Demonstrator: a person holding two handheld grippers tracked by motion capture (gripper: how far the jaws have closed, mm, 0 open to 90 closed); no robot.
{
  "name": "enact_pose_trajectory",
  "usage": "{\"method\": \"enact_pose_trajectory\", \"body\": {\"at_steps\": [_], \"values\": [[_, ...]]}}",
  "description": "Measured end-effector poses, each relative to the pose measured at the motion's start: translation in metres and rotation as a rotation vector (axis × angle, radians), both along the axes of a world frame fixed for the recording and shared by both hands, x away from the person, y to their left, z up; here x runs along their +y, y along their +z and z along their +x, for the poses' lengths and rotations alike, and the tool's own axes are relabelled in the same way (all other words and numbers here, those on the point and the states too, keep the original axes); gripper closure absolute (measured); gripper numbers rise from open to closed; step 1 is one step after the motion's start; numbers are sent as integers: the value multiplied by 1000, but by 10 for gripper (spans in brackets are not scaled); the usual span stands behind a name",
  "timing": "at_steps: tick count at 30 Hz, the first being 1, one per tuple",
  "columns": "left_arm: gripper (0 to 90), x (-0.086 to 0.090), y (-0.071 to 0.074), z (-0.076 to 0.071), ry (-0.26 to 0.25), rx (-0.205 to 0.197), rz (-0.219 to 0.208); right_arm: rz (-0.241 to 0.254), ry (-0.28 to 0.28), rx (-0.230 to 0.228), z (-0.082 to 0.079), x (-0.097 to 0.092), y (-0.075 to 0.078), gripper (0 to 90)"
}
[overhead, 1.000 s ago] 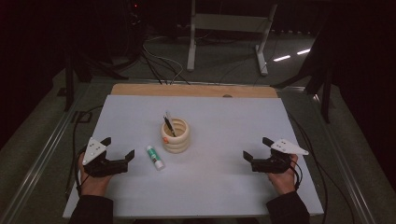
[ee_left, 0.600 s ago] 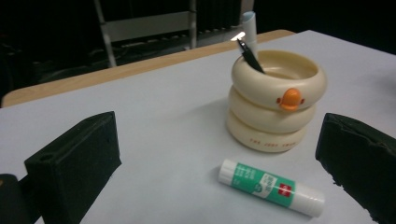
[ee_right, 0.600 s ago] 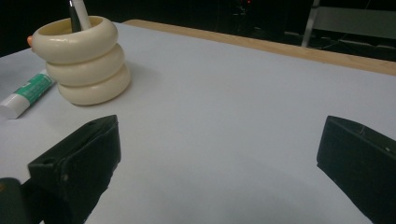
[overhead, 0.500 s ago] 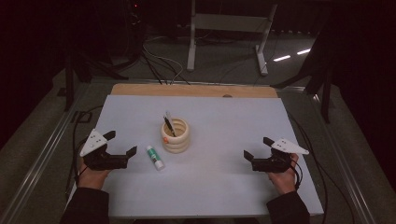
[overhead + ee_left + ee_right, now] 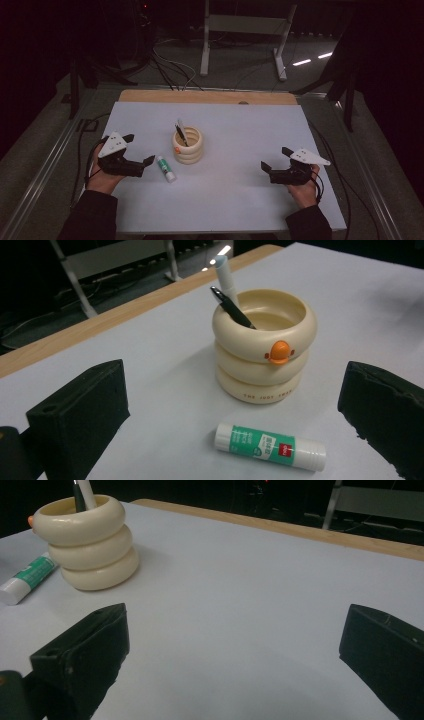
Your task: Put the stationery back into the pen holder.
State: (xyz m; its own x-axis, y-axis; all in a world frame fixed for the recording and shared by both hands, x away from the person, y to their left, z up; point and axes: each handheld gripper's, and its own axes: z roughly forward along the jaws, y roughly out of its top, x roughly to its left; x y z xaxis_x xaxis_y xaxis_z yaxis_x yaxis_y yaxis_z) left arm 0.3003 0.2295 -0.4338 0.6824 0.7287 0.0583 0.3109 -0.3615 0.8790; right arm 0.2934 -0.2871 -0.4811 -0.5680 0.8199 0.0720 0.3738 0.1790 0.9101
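A cream ringed pen holder (image 5: 188,146) with an orange beak stands mid-table, holding a dark pen (image 5: 180,132) and a white one. A green-and-white glue stick (image 5: 166,168) lies flat just to its left front. My left gripper (image 5: 139,148) is open, held by a hand just left of the glue stick. In the left gripper view the glue stick (image 5: 270,446) lies between and slightly ahead of the wide-apart jaws, with the holder (image 5: 264,352) behind it. My right gripper (image 5: 275,158) is open and empty at the right front, far from the holder (image 5: 87,542).
White sheet (image 5: 240,200) covers the table, with a wooden strip (image 5: 210,97) along the far edge. Cables trail off both sides. A metal stand (image 5: 245,40) is on the dark floor beyond the table.
My left gripper has moved right and slightly forward, closing on the glue stick. The right gripper and the objects have stayed put.
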Motion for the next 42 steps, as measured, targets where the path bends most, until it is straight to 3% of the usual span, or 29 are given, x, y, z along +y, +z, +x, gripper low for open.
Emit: {"method": "enact_pose_trajectory", "body": {"at_steps": [9,14,25,33,36,42], "values": [[3,-13,-1,5,-20,19,58,1,0,2,0,0,0,0],[3,-23,-2,5,5,45,97,2,-1,4,-1,0,1,0],[3,-46,-20,1,148,95,63,-1,2,-1,-3,2,1,0],[3,-55,-26,-1,250,130,108,18,-1,-3,-3,0,3,0],[4,-57,-29,-2,295,144,93,21,-3,-2,-4,-1,3,0],[4,-65,-37,-4,315,168,88,24,-4,-2,-4,-1,3,0]]}}
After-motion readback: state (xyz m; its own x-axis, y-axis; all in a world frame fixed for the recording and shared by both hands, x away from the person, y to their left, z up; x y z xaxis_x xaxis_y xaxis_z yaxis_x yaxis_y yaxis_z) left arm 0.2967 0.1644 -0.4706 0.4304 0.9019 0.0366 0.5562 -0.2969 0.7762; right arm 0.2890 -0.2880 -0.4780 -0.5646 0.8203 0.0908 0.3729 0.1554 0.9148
